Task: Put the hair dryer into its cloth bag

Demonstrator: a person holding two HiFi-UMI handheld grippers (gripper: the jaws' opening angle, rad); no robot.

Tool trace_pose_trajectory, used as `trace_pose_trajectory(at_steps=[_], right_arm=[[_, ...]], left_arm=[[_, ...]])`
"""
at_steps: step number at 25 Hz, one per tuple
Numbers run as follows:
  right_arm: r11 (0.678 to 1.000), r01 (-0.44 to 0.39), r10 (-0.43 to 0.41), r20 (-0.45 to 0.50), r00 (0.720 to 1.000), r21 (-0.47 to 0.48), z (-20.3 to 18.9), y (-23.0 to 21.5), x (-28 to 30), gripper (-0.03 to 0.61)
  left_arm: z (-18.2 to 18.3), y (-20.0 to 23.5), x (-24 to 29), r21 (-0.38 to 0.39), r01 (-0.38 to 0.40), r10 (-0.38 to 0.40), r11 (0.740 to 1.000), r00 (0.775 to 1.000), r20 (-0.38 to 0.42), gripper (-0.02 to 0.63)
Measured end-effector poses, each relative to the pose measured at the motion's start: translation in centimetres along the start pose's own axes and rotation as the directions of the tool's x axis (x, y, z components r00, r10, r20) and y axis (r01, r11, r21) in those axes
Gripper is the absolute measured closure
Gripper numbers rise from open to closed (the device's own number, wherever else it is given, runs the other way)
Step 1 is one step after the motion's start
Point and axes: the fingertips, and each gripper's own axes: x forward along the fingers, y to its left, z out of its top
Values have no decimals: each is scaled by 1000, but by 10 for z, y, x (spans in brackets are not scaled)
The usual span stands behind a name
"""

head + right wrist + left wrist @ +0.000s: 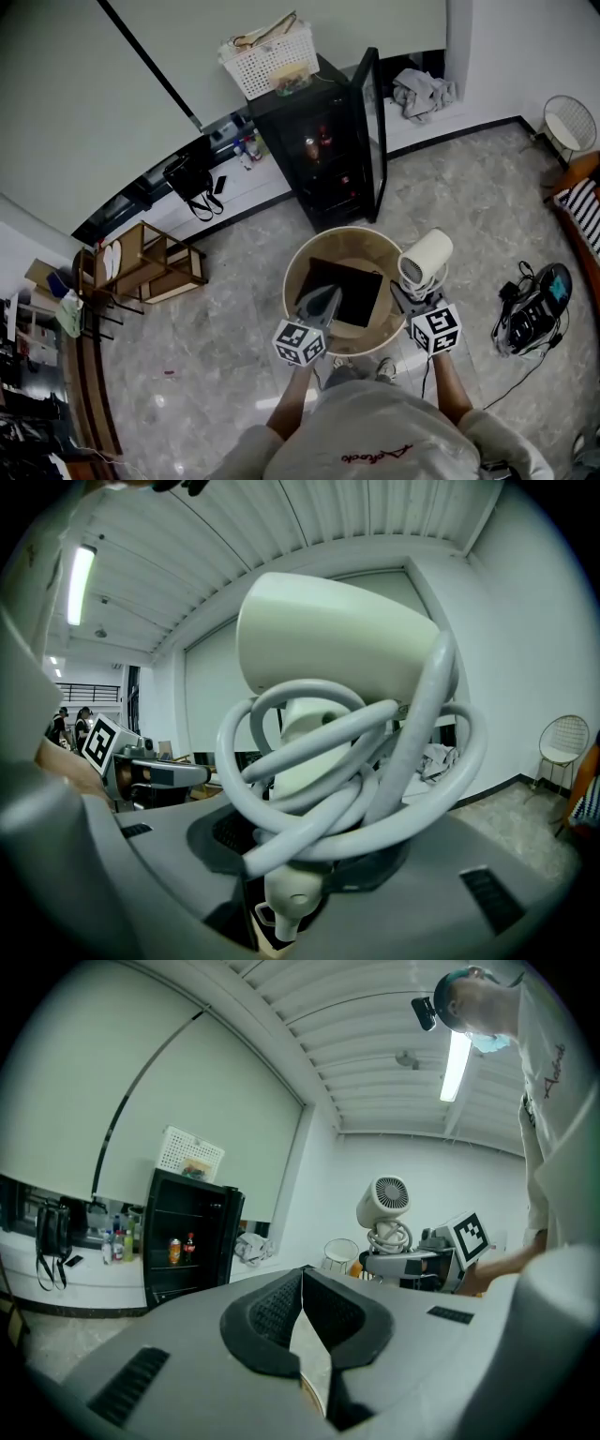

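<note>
R tool [300,860] grips hair dryer [328,639] handle; barrel above tool.

Around you lies a pale marbled floor [234,328]. Ahead stands a black fridge [319,150], door open, a white basket [267,56] on top; to your left, what looks like a low wooden rack [150,262]. A tube light [457,1063] glows overhead.

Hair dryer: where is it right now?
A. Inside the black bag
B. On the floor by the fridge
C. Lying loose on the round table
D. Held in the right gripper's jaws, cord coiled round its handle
D: the right gripper has its jaws closed on the handle of the hair dryer, with the cord looped round it. The black bag lies flat on the round table.
</note>
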Motion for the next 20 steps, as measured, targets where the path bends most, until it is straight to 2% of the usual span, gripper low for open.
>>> trace_pose_trajectory(at_steps=[6,12,20], right_arm=[[1000,26,-26,-1,1000,8,0,-6,10,373],[1000,18,-18,-24,1000,10,-6,-14,20,373],[999,-5,8,-67,998,47,-41,-20,23,373]], left_arm=[[-4,6,6,-18,23,-23,1000,1000,-9,581],[-14,12,12,-45,13,-14,999,1000,-26,581],[-58,7,10,-104,-10,1,995,996,-93,581]])
